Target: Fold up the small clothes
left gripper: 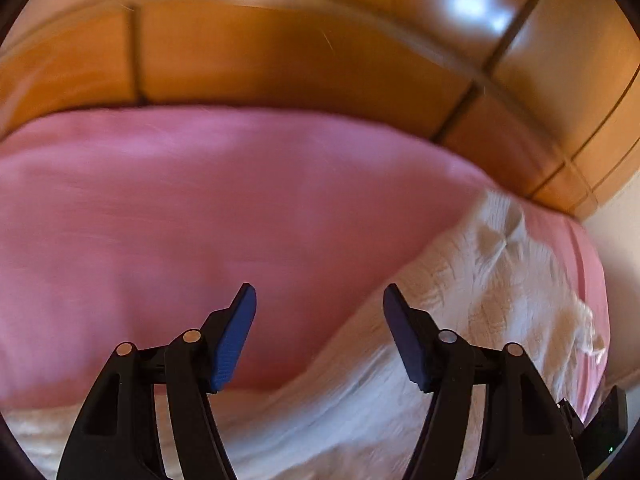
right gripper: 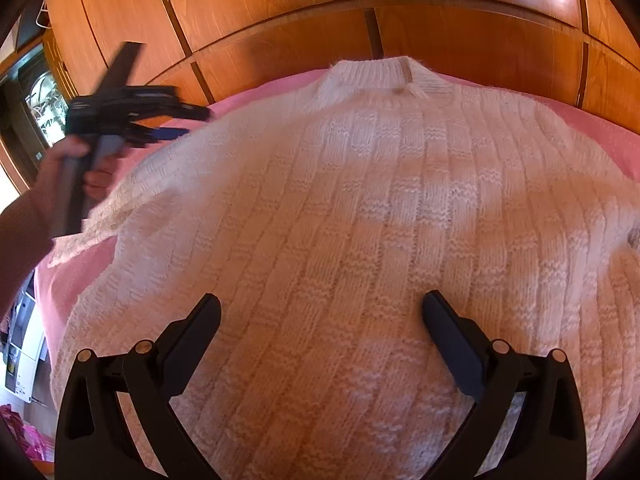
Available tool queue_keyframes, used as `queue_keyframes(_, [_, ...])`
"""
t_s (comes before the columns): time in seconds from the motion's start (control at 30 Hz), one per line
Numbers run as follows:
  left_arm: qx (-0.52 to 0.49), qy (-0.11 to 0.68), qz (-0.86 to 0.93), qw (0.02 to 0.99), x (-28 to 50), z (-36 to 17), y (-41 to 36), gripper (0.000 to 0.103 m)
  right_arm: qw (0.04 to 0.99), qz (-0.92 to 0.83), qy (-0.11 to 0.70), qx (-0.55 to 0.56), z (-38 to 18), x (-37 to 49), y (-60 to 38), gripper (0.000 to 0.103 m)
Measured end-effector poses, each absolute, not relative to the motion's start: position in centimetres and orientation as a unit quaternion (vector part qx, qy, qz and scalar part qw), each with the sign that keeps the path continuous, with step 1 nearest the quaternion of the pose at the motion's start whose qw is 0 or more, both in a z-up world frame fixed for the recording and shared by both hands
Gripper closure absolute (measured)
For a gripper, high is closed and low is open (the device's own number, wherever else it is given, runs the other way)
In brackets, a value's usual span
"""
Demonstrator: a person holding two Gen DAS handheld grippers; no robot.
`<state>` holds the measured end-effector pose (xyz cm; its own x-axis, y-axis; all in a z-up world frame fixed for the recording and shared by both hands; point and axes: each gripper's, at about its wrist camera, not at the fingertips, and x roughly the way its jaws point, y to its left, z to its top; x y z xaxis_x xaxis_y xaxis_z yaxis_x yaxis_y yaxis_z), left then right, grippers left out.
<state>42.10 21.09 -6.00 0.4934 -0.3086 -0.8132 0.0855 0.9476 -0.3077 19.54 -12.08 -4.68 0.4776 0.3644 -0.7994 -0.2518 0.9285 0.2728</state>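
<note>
A white knitted sweater (right gripper: 360,220) is spread flat on a bed with a pink sheet (left gripper: 160,220), its collar toward the wooden wardrobe (right gripper: 280,12). The right hand-held gripper (right gripper: 320,328) is held just over the sweater's lower part, its jaws spread wide with nothing pinched. The left hand-held gripper (left gripper: 320,308) is also spread and empty, over the pink sheet beside the sweater's edge.

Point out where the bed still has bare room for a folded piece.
Free: the pink bedspread between the wooden panelling and the cream knitted sweater's left edge, and a narrower pink strip past its right shoulder. Crowded: the middle, which the sweater covers, with the left gripper at its left shoulder.
</note>
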Motion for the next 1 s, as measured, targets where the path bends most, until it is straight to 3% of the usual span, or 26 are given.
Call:
queue_keyframes(0.07, [-0.11, 0.512, -0.127, 0.843, 42.9, -7.4, 20.3, 0.057, 0.857, 0.182, 0.477, 0.065, -4.6, 19.5, -12.3, 0.002])
queue_keyframes(0.23, [-0.085, 0.52, -0.197, 0.827, 41.0, -7.8, 18.3, 0.058, 0.857, 0.184, 0.476, 0.072, -4.6, 19.4, -12.4, 0.002])
queue_keyframes(0.43, [-0.055, 0.507, -0.241, 0.826, 38.0, -8.1, 16.4, 0.082, 0.858, 0.182, 0.476, 0.068, -4.5, 19.4, -12.2, 0.002])
queue_keyframes(0.5, [-0.024, 0.488, -0.241, 0.838, 37.3, -7.3, 15.4, 0.095, 0.858, 0.181, 0.476, 0.066, -4.5, 19.4, -12.1, 0.002])
queue_keyframes(0.77, [0.011, 0.387, -0.072, 0.919, 38.3, -4.2, 16.1, 0.097, 0.859, 0.178, 0.476, 0.061, -4.6, 19.4, -11.6, 0.002])
queue_keyframes(0.9, [0.027, 0.421, 0.039, 0.906, 42.1, -6.8, 15.8, 0.095, 0.859, 0.176, 0.477, 0.057, -4.7, 19.4, -11.1, 0.002])
queue_keyframes(1.0, [0.011, 0.419, 0.067, 0.905, 41.9, -7.0, 16.3, 0.088, 0.859, 0.178, 0.476, 0.061, -4.8, 19.4, -11.1, 0.002])
